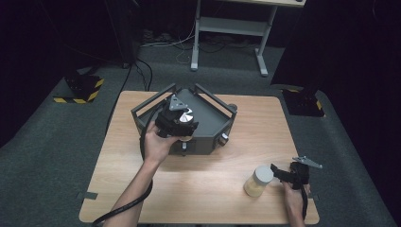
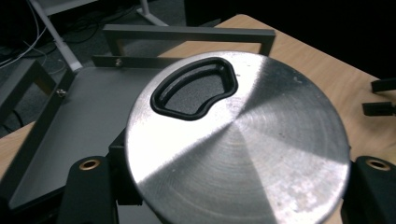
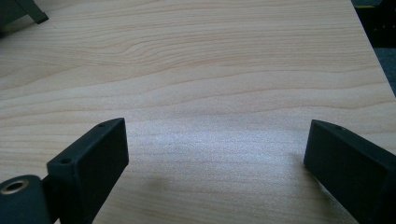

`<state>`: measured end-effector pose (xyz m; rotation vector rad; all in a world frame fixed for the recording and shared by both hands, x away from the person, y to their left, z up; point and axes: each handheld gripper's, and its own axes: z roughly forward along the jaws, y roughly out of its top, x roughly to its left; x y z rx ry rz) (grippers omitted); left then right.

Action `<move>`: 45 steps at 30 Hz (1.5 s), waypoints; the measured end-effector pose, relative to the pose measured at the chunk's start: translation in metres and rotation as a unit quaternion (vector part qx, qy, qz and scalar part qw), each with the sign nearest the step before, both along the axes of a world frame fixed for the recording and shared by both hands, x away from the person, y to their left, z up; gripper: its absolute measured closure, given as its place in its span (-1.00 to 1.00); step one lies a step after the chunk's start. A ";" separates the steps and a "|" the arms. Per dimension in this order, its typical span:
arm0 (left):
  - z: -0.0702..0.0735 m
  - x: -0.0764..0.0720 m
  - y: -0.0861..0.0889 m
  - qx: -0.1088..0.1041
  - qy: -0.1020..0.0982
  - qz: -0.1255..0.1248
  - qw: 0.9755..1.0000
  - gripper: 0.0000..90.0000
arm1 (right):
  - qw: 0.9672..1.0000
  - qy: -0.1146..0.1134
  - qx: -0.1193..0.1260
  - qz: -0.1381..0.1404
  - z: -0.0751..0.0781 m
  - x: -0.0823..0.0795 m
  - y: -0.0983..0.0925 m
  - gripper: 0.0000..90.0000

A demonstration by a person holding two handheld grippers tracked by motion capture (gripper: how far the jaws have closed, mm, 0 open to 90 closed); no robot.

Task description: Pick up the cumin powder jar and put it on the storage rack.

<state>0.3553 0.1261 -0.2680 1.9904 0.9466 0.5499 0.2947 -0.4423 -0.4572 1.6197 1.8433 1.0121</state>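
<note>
My left gripper (image 1: 182, 121) is shut on a round brushed-metal lid (image 1: 187, 115) and holds it over the near left part of a dark grey tray with raised rails (image 1: 213, 121). In the left gripper view the lid (image 2: 238, 144) has a kidney-shaped opening with a black rubber rim, and it spans the gap between the jaws of the left gripper (image 2: 231, 186). The tray floor (image 2: 84, 107) lies beneath it. At the front right, my right gripper (image 1: 280, 173) stands open just right of a jar with a white cap (image 1: 257, 181). In the right gripper view the right gripper (image 3: 217, 149) has bare tabletop between its jaws.
The light wooden table (image 1: 198, 189) carries the tray at its far middle, and the tray has a small knob (image 1: 223, 137) on its front. Beyond the table stand a white desk frame (image 1: 231, 28) and yellow-black striped bases (image 1: 78, 90) on grey carpet.
</note>
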 end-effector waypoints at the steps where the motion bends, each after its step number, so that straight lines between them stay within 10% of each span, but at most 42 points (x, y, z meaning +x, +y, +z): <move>1: 0.000 0.003 0.000 0.000 0.001 0.004 1.000 -0.29 | 1.000 0.000 0.001 0.000 0.000 0.000 0.000 -0.88; 22: -0.020 0.044 -0.006 0.014 0.012 0.064 0.998 -0.29 | 1.000 0.002 0.000 0.000 0.000 0.000 0.000 -0.87; 45: -0.037 0.047 -0.007 0.007 0.011 0.077 0.997 -0.29 | 1.000 0.001 -0.005 0.000 0.001 0.000 0.002 -0.87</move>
